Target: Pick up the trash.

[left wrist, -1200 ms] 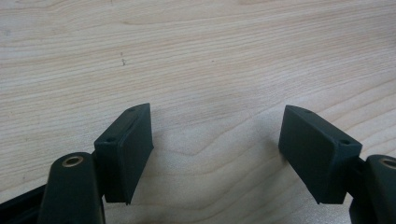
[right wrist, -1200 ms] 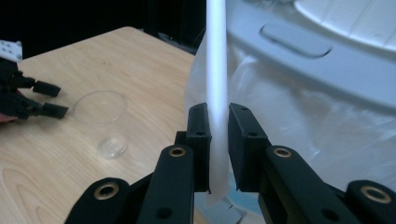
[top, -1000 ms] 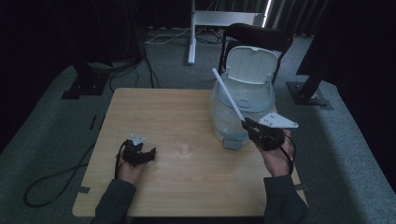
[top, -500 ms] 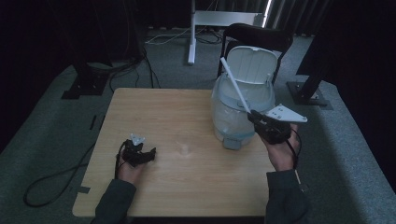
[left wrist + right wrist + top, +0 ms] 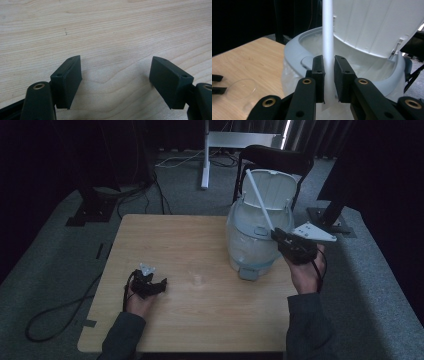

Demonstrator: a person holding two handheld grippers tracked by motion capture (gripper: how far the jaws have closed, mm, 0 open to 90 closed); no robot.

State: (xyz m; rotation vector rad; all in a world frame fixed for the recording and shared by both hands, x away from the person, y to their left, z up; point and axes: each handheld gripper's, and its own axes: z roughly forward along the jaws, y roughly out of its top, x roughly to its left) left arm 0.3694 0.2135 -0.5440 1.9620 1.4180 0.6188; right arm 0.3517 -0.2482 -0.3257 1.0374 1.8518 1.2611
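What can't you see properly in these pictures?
- Inside of the bin: in the high view its rim and raised lid hide the bottom; what lies in it cannot be told.
- White stick held by the right gripper: the right gripper view's top edge cuts off its upper end.
- Clear round thing on the table: too faint to name.
- Left gripper: its body is cut off by the bottom edge of the left gripper view.

Dim room: grey carpet (image 5: 60, 270), wooden table (image 5: 200, 320), dark chair (image 5: 280, 157), black curtains (image 5: 50, 150).
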